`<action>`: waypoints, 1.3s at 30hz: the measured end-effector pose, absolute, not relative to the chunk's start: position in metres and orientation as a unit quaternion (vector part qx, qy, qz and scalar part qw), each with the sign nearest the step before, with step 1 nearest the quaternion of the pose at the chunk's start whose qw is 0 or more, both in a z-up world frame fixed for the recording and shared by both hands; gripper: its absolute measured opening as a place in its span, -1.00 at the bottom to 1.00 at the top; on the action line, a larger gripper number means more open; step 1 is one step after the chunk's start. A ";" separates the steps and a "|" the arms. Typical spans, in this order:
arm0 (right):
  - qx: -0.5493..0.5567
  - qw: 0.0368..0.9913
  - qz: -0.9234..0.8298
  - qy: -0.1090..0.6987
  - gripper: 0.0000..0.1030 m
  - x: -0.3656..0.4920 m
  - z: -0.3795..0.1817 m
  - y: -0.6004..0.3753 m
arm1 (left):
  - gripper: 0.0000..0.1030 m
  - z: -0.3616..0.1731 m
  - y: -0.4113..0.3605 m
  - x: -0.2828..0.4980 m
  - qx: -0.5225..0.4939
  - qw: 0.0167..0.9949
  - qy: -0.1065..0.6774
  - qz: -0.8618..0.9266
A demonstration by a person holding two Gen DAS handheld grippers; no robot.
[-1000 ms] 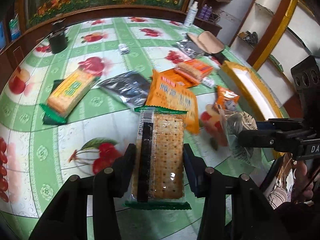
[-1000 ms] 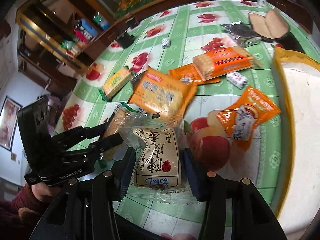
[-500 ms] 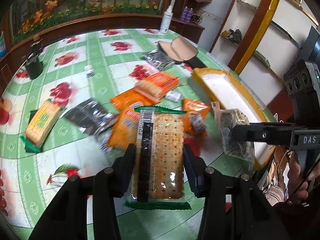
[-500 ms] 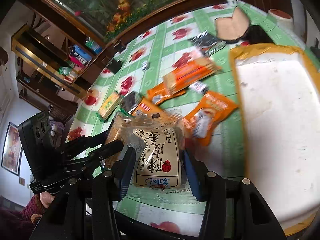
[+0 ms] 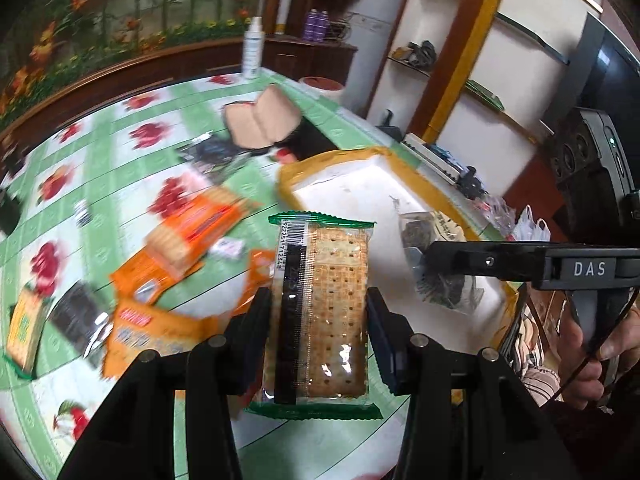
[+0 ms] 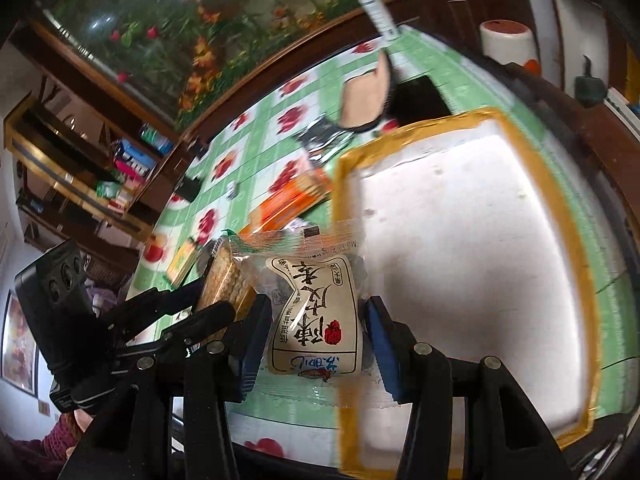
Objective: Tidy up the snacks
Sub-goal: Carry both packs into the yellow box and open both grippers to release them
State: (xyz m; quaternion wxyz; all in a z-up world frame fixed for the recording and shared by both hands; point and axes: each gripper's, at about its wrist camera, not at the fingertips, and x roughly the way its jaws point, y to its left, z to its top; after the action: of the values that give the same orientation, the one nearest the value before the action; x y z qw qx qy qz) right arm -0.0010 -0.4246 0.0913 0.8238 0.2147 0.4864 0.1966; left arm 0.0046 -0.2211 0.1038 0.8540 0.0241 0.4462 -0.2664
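The left gripper [image 5: 318, 322] clamps a cracker pack [image 5: 322, 312] at frame centre and the right gripper [image 6: 314, 330] pinches a clear snack pouch [image 6: 314, 316], both raised toward the white tray [image 6: 460, 248], likely for dropping in.

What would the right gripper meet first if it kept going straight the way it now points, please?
Probably the white floor of the yellow-rimmed tray: the right gripper, shut on the clear snack packet, points over its near-left edge, though depth is unclear.

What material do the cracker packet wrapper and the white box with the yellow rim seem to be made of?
Cracker packet: thin glossy clear plastic film, likely; the crackers show through and glints sit on it. White box: probably foam with a matte, pitted floor; the yellow rim looks like tape, though I cannot be sure.
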 end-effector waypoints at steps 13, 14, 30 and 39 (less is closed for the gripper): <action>0.217 0.829 0.146 0.494 0.02 0.035 0.084 -0.494 | -0.11 0.078 -0.303 0.045 0.019 0.835 0.477 -0.272; 0.216 0.829 0.146 0.495 0.02 0.039 0.083 -0.497 | -0.11 0.075 -0.308 0.049 0.019 0.835 0.481 -0.269; 0.170 0.820 0.121 0.532 0.01 0.124 0.043 -0.510 | -0.12 0.036 -0.338 0.103 0.015 0.840 0.502 -0.205; 0.148 0.821 0.117 0.538 0.03 0.135 0.035 -0.503 | -0.11 0.036 -0.345 0.102 0.040 0.844 0.496 -0.201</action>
State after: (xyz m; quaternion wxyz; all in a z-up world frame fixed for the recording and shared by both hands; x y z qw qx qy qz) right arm 0.1353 -0.5027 0.0345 0.8211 0.1484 0.5385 0.1174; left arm 0.1024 -0.3449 0.0357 0.8438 0.0400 0.4961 -0.2006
